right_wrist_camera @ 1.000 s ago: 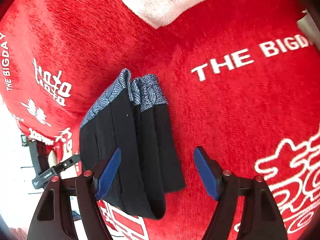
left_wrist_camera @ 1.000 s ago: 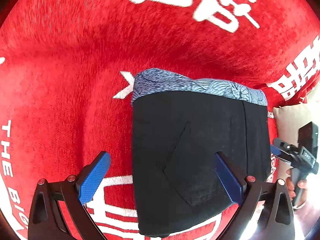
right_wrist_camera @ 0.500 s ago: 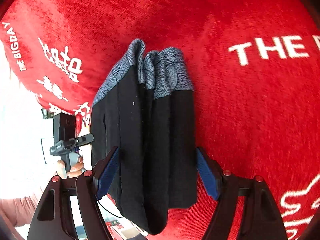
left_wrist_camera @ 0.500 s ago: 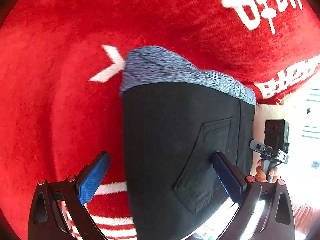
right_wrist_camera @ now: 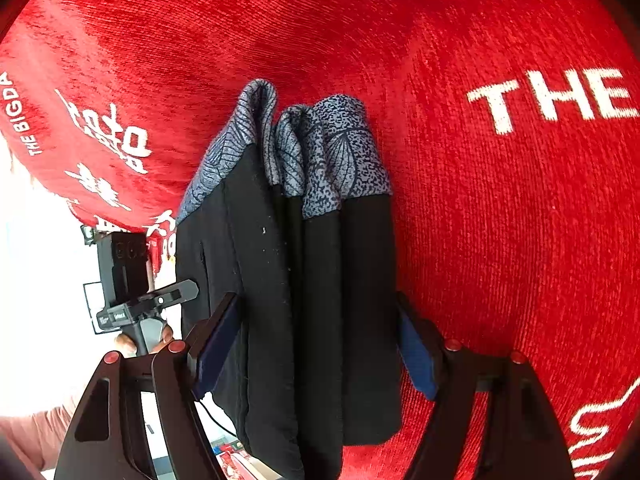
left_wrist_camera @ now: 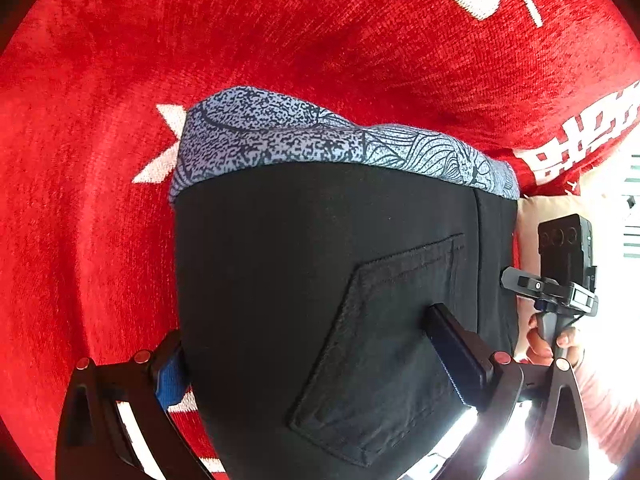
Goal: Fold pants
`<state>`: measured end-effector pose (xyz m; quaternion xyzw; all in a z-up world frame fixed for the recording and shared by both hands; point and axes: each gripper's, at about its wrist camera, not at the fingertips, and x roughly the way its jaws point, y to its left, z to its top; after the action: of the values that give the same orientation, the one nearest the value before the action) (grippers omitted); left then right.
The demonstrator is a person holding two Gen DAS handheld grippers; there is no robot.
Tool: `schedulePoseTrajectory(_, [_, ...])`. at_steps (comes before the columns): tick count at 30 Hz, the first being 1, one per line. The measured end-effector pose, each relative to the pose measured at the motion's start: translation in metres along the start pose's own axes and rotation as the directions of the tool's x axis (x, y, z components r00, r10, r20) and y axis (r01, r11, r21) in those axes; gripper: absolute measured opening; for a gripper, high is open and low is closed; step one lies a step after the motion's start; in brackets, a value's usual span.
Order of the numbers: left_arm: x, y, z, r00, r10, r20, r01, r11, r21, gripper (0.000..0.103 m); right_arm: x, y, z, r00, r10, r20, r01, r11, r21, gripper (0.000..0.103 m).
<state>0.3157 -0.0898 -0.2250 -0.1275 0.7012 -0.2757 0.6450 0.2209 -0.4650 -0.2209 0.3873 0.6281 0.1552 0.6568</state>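
The folded black pants [left_wrist_camera: 320, 280] with a blue patterned waistband [left_wrist_camera: 320, 140] lie on the red cloth. My left gripper [left_wrist_camera: 316, 364] straddles the stack, with one finger over the back pocket [left_wrist_camera: 392, 344] and the other beside the left edge. In the right wrist view the pants [right_wrist_camera: 304, 280] show as a thick stack of layers. My right gripper [right_wrist_camera: 316, 344] has a finger pressed against each side of the stack. Both grippers are shut on the pants. Each gripper shows in the other's view [left_wrist_camera: 560, 280], [right_wrist_camera: 132, 288].
A red cloth [left_wrist_camera: 280, 40] with white lettering [right_wrist_camera: 552, 96] covers the surface. Its edge runs beside the pants at the right of the left wrist view [left_wrist_camera: 560, 160]. A bright floor lies past it.
Both grippers have moved in onto the pants and closed: wide open a second ago, they now squeeze the stack from both sides. The pants fill more of both views.
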Motion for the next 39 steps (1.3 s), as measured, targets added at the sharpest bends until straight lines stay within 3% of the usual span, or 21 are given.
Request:
schedulePoseTrajectory(3, [-0.003,-0.008,-0.005,0.999,0.035,0.034,-0.035,0.999,0.013,0.096,0.003,0.006,0.0,1.0,-0.031,-0.004,0.031,0.999,0.011,0.069])
schedulePoseTrajectory(5, [-0.01,-0.013,-0.009,0.997,0.049,0.058,-0.051,0.998,0.035,0.089,0.003,0.013,-0.001,1.0,-0.028,0.005,0.028,1.0,0.002,0.057])
schedulePoseTrajectory(8, [-0.019,-0.015,-0.013,0.996,0.051,0.079,-0.055,0.998,0.041,0.082,0.002,0.023,-0.003,0.999,-0.033,0.024,0.033,0.999,-0.008,0.051])
schedulePoseTrajectory(15, [-0.017,-0.007,-0.015,0.996,0.037,0.086,-0.038,0.999,0.017,0.084,0.01,0.024,0.0,0.999,-0.031,0.027,0.031,1.0,-0.002,0.053])
schedulePoseTrajectory(22, [-0.004,0.008,-0.014,0.996,-0.015,0.088,0.02,0.998,-0.062,0.098,0.024,0.009,0.006,0.998,0.057,0.008,-0.057,0.997,0.051,0.067])
schedulePoseTrajectory(27, [-0.006,0.006,-0.017,0.993,0.011,0.115,-0.004,0.998,-0.061,0.097,0.03,0.014,0.008,0.998,0.056,0.007,-0.056,0.997,0.046,0.071])
schedulePoseTrajectory(34, [-0.026,0.001,-0.023,0.987,-0.004,0.163,0.013,0.999,-0.053,0.07,0.028,0.029,0.004,0.999,0.041,0.027,-0.043,0.998,0.053,0.05])
schedulePoseTrajectory(39, [-0.038,-0.005,-0.027,0.985,-0.002,0.175,0.009,0.999,-0.04,0.066,0.02,0.034,0.002,0.995,0.089,0.039,-0.091,0.993,0.073,0.046])
